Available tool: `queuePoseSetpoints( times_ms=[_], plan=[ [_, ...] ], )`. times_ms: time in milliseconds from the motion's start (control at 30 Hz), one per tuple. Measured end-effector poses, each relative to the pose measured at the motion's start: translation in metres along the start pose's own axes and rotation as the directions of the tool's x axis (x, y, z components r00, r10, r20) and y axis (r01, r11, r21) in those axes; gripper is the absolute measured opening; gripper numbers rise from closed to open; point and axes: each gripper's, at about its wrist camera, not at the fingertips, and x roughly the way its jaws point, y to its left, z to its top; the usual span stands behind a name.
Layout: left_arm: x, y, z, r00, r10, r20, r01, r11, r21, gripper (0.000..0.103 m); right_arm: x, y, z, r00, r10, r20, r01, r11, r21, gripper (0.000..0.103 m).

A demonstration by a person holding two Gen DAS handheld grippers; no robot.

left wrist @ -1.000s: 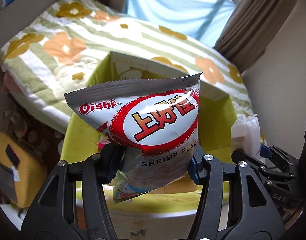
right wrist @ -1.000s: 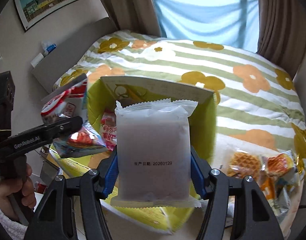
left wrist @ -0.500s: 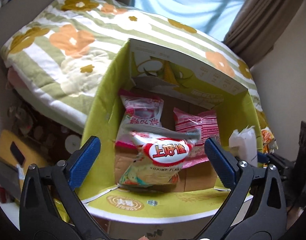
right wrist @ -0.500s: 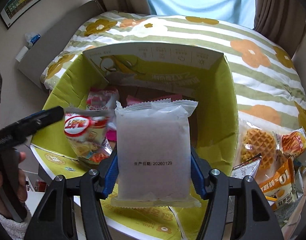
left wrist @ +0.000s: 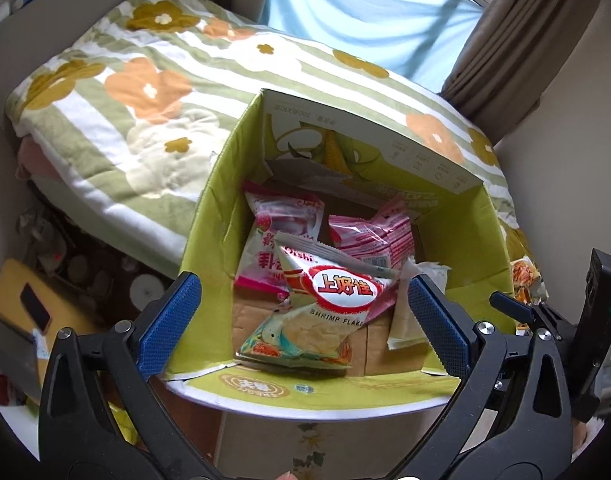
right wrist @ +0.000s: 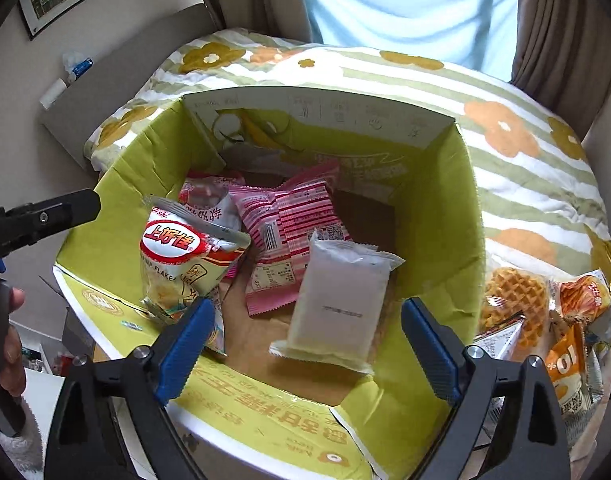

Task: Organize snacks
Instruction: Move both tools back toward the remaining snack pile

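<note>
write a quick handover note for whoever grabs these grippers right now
Left gripper: open, empty, over the box.
Right gripper: its jaws have just been opening, nothing between them.
Done: shrimp flakes bag, white packet and two pink packs lie in the box.
Left: waffle and other snacks lie outside, right of the box.
</note>
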Motion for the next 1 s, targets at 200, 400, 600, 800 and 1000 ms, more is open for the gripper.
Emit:
queuePoseSetpoints(
  times_ms=[200,400,600,800,1000],
  plan=[
    [-0.009,-0.005,-0.009,1.000,-0.006,0.010,0.006,1.000,0.008,0.103,-0.015,-0.004,-0.004,1.000,-0.001,0.020,0.001,1.000,0.021,0.093],
    [-0.019,-0.010,-0.015,1.000,-0.017,0.024,0.017,1.000,0.015,0.103,-0.029,-0.003,-0.011,1.000,-0.001,0.029,0.000,0.999,0.035,0.093],
    [-0.030,-0.019,-0.022,0.999,-0.021,0.034,0.020,0.999,0.031,0.103,-0.045,-0.004,-0.018,0.998,-0.001,0.055,-0.002,0.999,0.053,0.093],
    [-0.049,-0.042,-0.033,0.998,-0.012,0.069,0.009,0.999,0.039,0.103,-0.068,-0.015,-0.026,0.994,0.014,0.105,-0.021,0.998,0.064,0.093],
    [-0.065,-0.085,-0.051,0.993,-0.004,0.115,-0.001,0.999,0.043,0.103,-0.098,-0.049,-0.040,0.988,0.022,0.154,-0.032,0.997,0.064,0.093]
  ],
)
